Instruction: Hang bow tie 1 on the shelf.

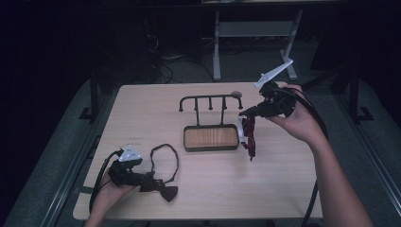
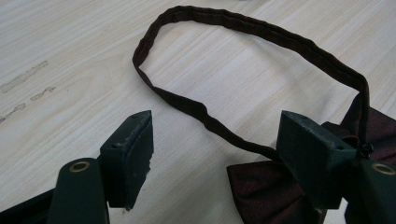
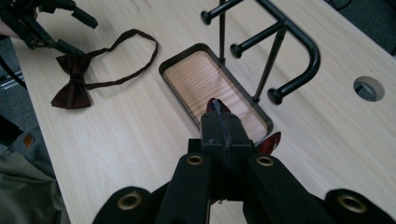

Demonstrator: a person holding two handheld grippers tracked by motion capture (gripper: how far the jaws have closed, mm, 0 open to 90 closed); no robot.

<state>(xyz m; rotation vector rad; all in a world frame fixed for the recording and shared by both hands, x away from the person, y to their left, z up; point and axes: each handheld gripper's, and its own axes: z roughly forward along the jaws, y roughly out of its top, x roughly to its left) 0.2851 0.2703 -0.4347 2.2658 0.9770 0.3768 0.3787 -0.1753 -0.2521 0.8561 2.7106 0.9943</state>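
At the left of the high view, my left gripper [image 1: 147, 178] lies low on the counter [image 1: 283, 189] near its front edge, pointing right. Its jaws are released, standing wide apart. In the left gripper view, one jaw sits on bare wood and the other rests right at the knot of the bow tie [image 2: 261, 186]; I can't tell whether it touches the cloth. The bow tie [image 1: 165, 191] lies flat on the counter just beyond the jaws, its bow toward the front edge. Its strap [image 1: 165, 158] makes a closed loop that runs away from the bow toward the back of the counter.

Further right, in the middle of the counter, stands the tray [image 1: 211, 137], long axis across the counter, with a black rack [image 1: 210, 100] rising from its back edge.

At the right, my right gripper [image 1: 245, 113] is held above the counter, just right of the tray, pointing left and a little down. Its jaws are clenched on a red tie [image 1: 249, 137]. The red tie hangs straight down from the jaws, long axis upright, its lower end close to the counter beside the tray's right end. In the right gripper view, a bit of red cloth [image 3: 215, 105] pokes out past the pressed-together jaws, over the tray's near corner.
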